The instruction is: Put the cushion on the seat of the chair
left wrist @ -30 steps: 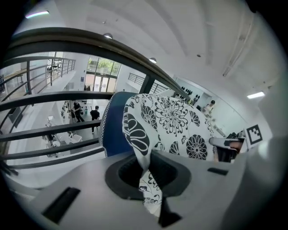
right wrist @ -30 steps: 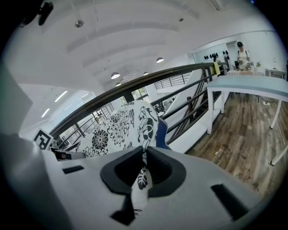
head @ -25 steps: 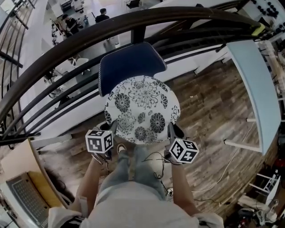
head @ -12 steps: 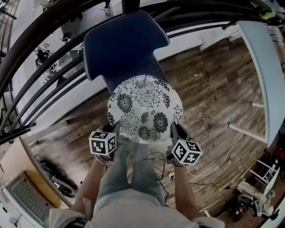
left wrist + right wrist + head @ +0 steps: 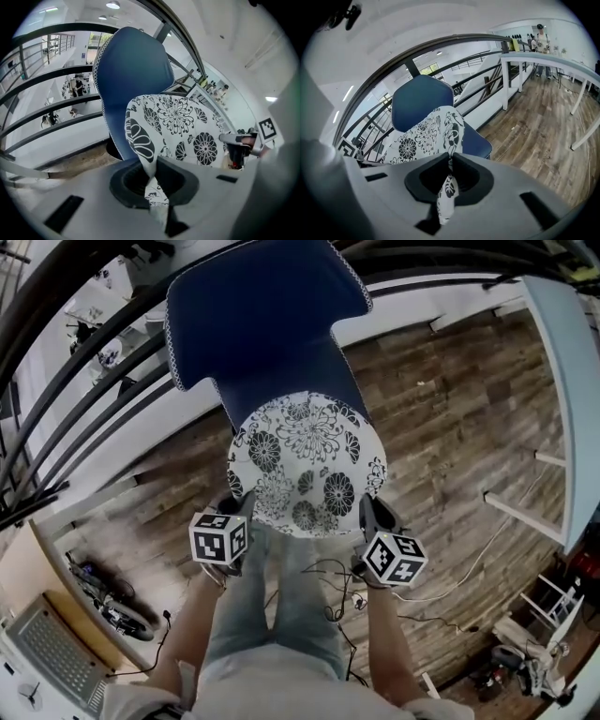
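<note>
One cushion (image 5: 305,465), over the seat of one blue chair (image 5: 253,324). My left gripper (image 5: 240,509) and right gripper (image 5: 367,514), two in all, each pinch its near rim between their fingers.

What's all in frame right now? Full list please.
cushion: 1, white with black flowers, over the chair seat, pinched at both near corners
chair: 1, blue, in front of the person, back towards the railing
railing: 1, dark bars, behind the chair
floor: wood planks, brown, under everything
table: 1, pale top and white legs, far right
cables: several, black, on the floor by the person's feet
keyboard: 1, grey, lower left corner
bystander: 1, far end of the room
legs: 2, light trousers, bottom centre
left gripper: 1, shut on the cushion's left corner
right gripper: 1, shut on the cushion's right corner
</note>
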Demonstrator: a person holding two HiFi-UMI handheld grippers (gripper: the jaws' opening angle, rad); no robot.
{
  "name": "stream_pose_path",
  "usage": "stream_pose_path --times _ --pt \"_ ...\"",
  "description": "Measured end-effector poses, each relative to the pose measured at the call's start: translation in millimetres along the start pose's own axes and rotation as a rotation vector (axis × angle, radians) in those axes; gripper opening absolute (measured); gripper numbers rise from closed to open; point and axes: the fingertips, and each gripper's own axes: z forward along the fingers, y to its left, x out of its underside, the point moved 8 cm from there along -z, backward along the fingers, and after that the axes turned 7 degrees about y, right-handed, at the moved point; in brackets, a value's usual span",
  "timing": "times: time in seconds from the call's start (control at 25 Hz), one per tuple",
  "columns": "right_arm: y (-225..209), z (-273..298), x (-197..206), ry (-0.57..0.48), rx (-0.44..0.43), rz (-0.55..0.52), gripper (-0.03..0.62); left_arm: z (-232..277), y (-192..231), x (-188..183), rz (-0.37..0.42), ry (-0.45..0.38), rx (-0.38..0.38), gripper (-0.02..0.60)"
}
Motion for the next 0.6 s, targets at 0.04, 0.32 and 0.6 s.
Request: stream_pose_path --times 0.04,0.32,0.6 --pt "-3.1 4.0 -1.5 0.003 -0.003 -0.004 0.025 4.3 -0.8 -0.7 -0.006 -0.002 -0.004 0.025" --pt "4.2 -3.7 17.3 0.009 -0.007 -0.031 0.025 -4.7 0.7 24.2 -0.017 -0.015 -0.024 0.025" --pt "4.5 -100.1 62.7 -0.241 -0.098 -0.076 0.025 -87.4 -60.1 81.4 0.046 -0.258 -0.092 0.026"
